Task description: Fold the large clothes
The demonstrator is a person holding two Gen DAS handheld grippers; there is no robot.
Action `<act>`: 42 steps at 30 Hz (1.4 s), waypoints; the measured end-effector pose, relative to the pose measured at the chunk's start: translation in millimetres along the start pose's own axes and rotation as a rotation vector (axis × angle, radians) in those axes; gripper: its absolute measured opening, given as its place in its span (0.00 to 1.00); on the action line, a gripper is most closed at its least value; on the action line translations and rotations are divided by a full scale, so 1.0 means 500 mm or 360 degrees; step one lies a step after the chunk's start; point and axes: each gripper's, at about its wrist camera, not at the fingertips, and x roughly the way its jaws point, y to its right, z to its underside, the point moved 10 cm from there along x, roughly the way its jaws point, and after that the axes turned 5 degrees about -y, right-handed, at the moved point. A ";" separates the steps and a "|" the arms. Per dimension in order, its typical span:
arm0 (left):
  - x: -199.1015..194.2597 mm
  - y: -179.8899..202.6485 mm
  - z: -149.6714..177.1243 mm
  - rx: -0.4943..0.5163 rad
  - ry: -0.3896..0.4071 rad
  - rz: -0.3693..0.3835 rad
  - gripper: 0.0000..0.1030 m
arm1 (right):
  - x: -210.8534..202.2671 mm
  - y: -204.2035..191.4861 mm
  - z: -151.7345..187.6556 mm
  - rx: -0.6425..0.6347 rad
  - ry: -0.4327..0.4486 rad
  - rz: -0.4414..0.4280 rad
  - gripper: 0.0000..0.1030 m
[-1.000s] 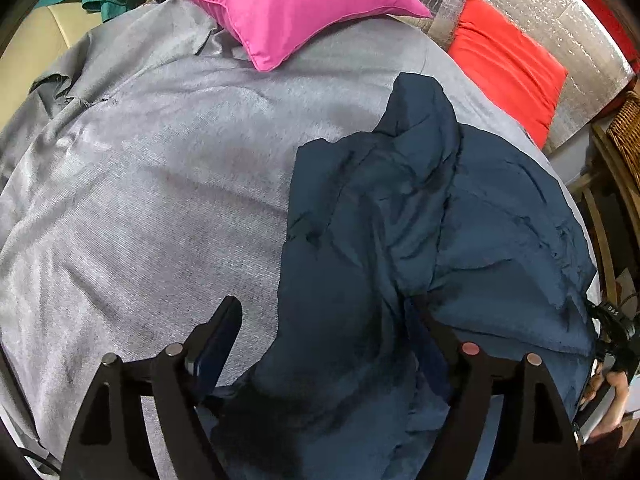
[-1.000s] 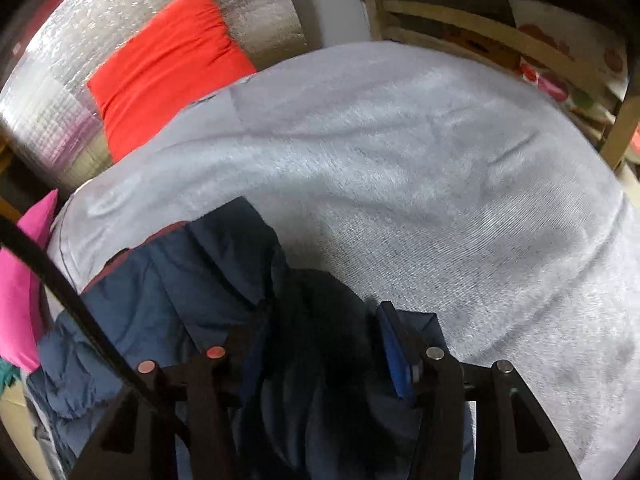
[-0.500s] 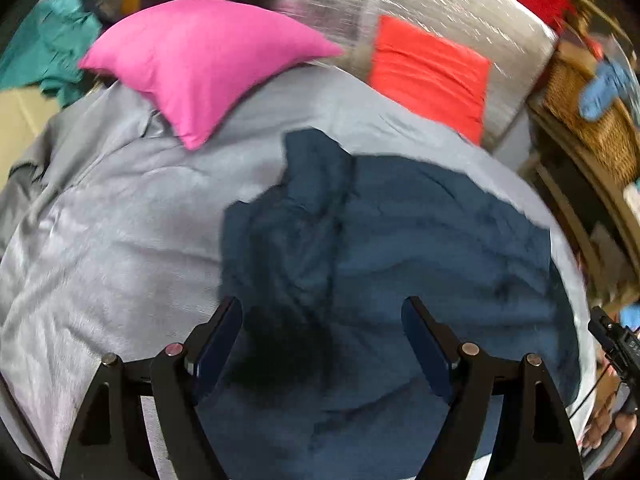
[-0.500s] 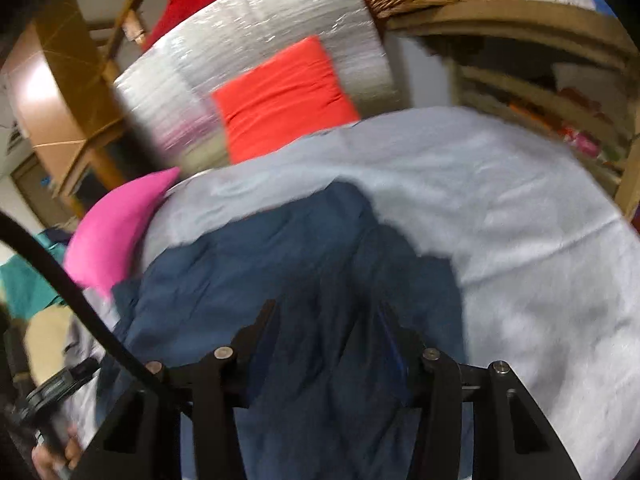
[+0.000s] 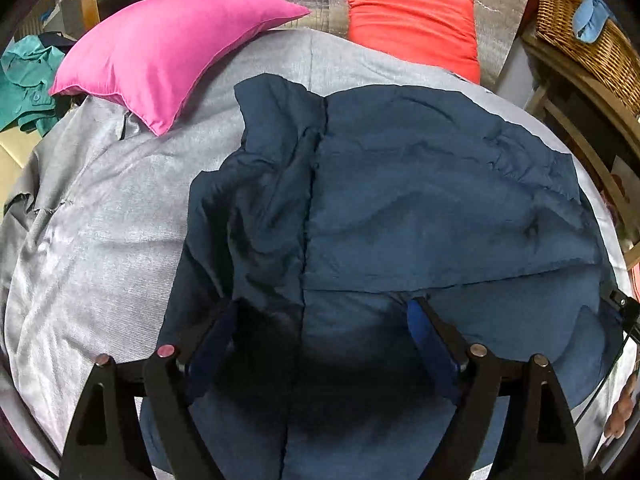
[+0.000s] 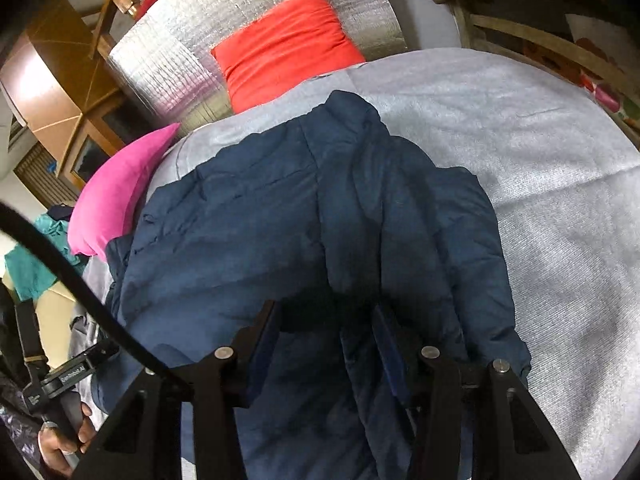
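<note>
Navy padded jacket (image 5: 420,200): spread on the grey bedspread (image 5: 100,220) of a bed, collar end toward the headboard, hem at the near edge. Landmark for all entries.

Left gripper (image 5: 320,320): over the jacket's near hem, jaws wide and opening; fabric lies between them, pads not pressing it.

Right gripper (image 6: 326,328): at the jacket's near edge, jaws half apart, pinching a raised fold of the jacket.

Pink pillow (image 5: 160,52): beyond the jacket's crumpled sleeve side, apart from it.

Red pillow (image 5: 412,20): just behind the collar, against silver foil padding (image 6: 200,52).

Open bedspread: a broad bare stretch on each side of the jacket.

Wicker basket (image 5: 580,28): off the bed, beyond the red pillow.

Teal garment (image 5: 24,80): past the pink pillow.
</note>
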 end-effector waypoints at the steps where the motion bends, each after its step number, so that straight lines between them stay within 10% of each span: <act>1: -0.003 -0.002 -0.002 0.0001 0.0000 0.0004 0.85 | -0.004 -0.002 -0.002 0.0005 0.0009 -0.0011 0.51; 13: -0.024 -0.183 -0.034 -0.0405 0.0039 0.0002 0.85 | -0.044 0.032 -0.127 0.0150 0.0162 -0.0125 0.75; 29: 0.082 -0.156 -0.025 -0.0746 -0.0265 0.0610 0.85 | 0.135 0.166 -0.245 0.0410 -0.0157 -0.0174 0.84; 42: 0.047 -0.083 -0.048 -0.0749 -0.0126 0.0856 0.83 | 0.101 0.057 -0.245 0.0280 -0.0081 -0.0420 0.48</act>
